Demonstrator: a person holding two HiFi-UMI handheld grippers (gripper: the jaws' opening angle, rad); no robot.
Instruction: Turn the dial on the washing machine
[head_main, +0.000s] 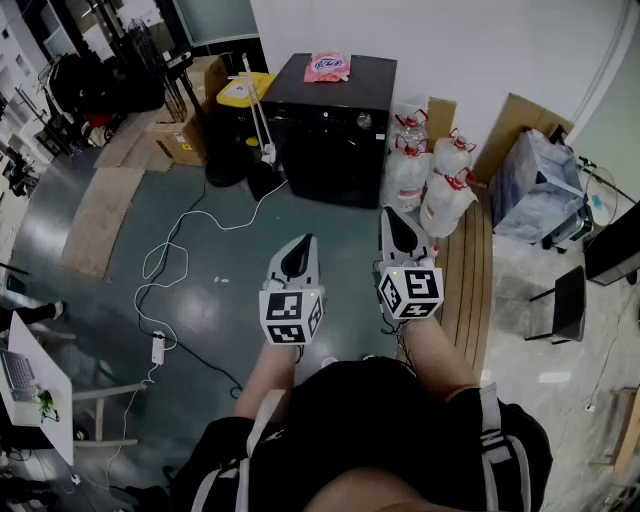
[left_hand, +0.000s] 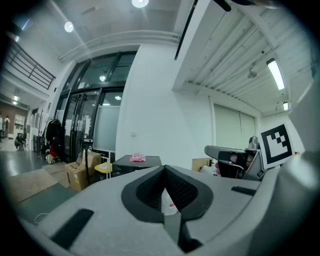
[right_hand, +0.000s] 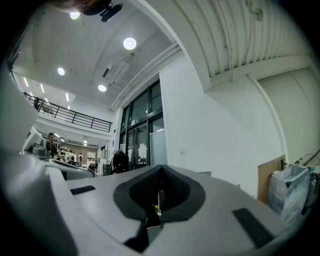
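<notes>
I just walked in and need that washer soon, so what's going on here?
A person stands some way back from the black washing machine and holds the left tongs and the right tongs out toward it. Both tongs are shut and hold nothing. Neither is near the dial on the front panel. A pink packet lies on top of the machine.

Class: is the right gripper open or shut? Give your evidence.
Shut. In its own view the right gripper has its jaws pressed together, with nothing between them.
</notes>
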